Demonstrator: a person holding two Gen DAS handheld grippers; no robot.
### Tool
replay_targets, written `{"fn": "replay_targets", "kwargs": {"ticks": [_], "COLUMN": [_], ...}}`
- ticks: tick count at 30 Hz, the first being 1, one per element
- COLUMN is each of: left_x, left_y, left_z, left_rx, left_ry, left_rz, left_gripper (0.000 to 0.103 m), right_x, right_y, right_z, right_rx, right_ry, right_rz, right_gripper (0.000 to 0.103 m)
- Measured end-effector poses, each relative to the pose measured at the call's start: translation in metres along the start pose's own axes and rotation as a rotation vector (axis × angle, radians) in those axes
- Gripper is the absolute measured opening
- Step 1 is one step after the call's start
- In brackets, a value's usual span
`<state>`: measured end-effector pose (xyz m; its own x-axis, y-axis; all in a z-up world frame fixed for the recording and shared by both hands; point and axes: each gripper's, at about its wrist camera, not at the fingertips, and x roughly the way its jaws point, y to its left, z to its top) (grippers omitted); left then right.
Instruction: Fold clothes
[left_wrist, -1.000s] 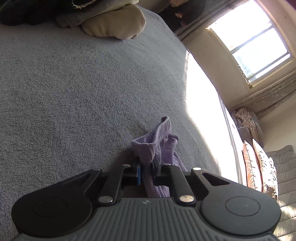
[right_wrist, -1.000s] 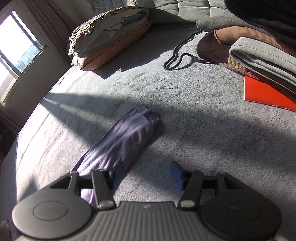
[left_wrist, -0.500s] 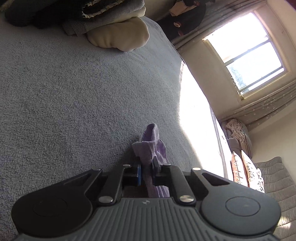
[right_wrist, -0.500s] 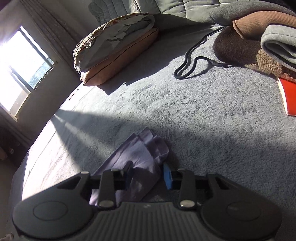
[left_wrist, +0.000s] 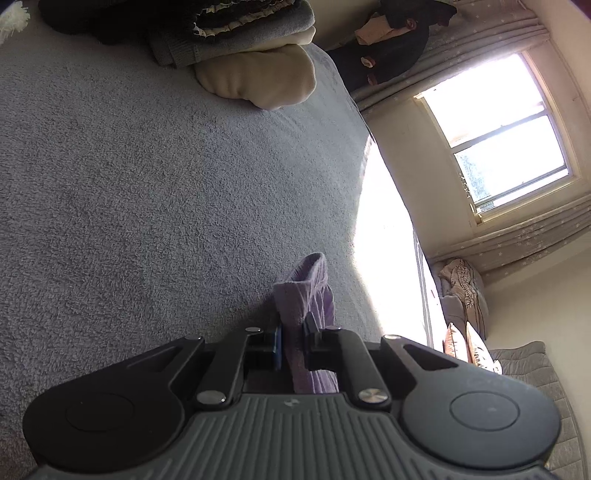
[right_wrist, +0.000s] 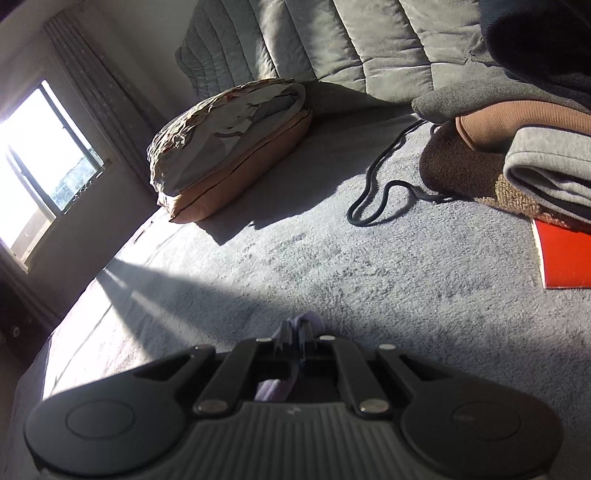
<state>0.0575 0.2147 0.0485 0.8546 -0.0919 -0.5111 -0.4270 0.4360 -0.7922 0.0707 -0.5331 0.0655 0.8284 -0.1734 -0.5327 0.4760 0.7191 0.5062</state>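
My left gripper (left_wrist: 293, 341) is clamped on the purple garment (left_wrist: 303, 295), and its camera shows a good stretch of that cloth: a ribbed hem standing up past the fingertips, with more of it hanging down behind the right finger. The right wrist view gives far less. There my right gripper (right_wrist: 300, 341) has its fingers drawn together on the same purple garment (right_wrist: 306, 318), and only a small tuft pokes out ahead of the tips, plus a pale scrap below in the gap of the gripper body.

The left view alone shows the folded stack (left_wrist: 236, 40) at the far end of the grey bedspread (left_wrist: 147, 192), with a cream piece (left_wrist: 258, 79) at the bottom. The right view alone shows the cushion (right_wrist: 229, 147), a black cord (right_wrist: 384, 192), a red sheet (right_wrist: 565, 258) and another clothes pile (right_wrist: 535, 155) at the right edge (cut off by the frame).

How the garment runs between my two grippers is hidden under their bodies. Bright sun from the window (left_wrist: 502, 144) washes out the bed's edge.
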Motion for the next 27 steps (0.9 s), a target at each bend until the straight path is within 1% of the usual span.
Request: {"fn": "replay_targets", "kwargs": {"ticks": [2,5,7,8,10,11,12,14,15,16,17,18,19,20,23,26,27], "left_x": [-0.002,0.006,0.016,0.018,0.012,0.009,0.002,-0.010,-0.016,-0.017,-0.019,-0.016,-0.009,-0.002,0.021,0.044,0.048], "left_y": [0.002,0.012,0.023,0.030,0.030,0.030,0.027,0.020,0.017,0.010,0.002,-0.006,-0.012,-0.016,-0.024,-0.034,-0.035], "left_z": [0.001,0.000,0.001,0.002,0.009,0.013,0.018,0.030,0.036,0.040,0.044,0.045,0.045,0.045,0.036,0.029,0.027], "left_rx": [-0.015,-0.032,-0.052,-0.074,-0.086,-0.091,-0.069,-0.031,-0.011,0.040,0.091,0.151,0.205,0.236,0.336,0.474,0.504], "left_ry": [0.003,0.058,0.116,0.130,0.117,0.109,0.076,0.019,-0.004,-0.018,-0.030,-0.022,0.007,0.041,0.113,0.142,0.146], "left_rz": [-0.002,0.032,0.062,0.070,0.063,0.061,0.080,0.108,0.117,0.118,0.118,0.115,0.096,0.076,0.059,0.077,0.086], "left_gripper": [0.010,0.013,0.014,0.015,0.016,0.022,0.025,0.027,0.027,0.027,0.030,0.033,0.038,0.041,0.042,0.047,0.047], "right_x": [-0.004,0.001,0.012,0.019,0.027,0.028,0.028,0.026,0.025,0.024,0.025,0.025,0.026,0.025,0.025,0.026,0.029], "right_y": [0.005,0.004,-0.001,-0.006,-0.014,-0.016,-0.015,-0.012,-0.009,-0.008,-0.006,-0.004,-0.002,0.001,0.016,0.030,0.033], "right_z": [0.000,-0.004,-0.011,-0.017,-0.021,-0.021,-0.018,-0.013,-0.011,-0.010,-0.009,-0.008,-0.008,-0.007,-0.010,-0.015,-0.017], "right_rx": [-0.027,-0.035,-0.065,-0.078,-0.070,-0.069,-0.074,-0.117,-0.165,-0.195,-0.226,-0.257,-0.287,-0.315,-0.433,-0.556,-0.584], "right_ry": [-0.013,0.005,0.041,0.070,0.109,0.113,0.114,0.098,0.079,0.067,0.058,0.054,0.052,0.048,0.047,0.054,0.067], "right_rz": [-0.008,-0.027,-0.087,-0.124,-0.130,-0.123,-0.123,-0.146,-0.176,-0.193,-0.204,-0.200,-0.193,-0.179,-0.119,-0.076,-0.061], "right_gripper": [0.003,0.003,0.003,0.003,0.003,0.004,0.004,0.014,0.025,0.035,0.037,0.037,0.037,0.037,0.037,0.037,0.037]}}
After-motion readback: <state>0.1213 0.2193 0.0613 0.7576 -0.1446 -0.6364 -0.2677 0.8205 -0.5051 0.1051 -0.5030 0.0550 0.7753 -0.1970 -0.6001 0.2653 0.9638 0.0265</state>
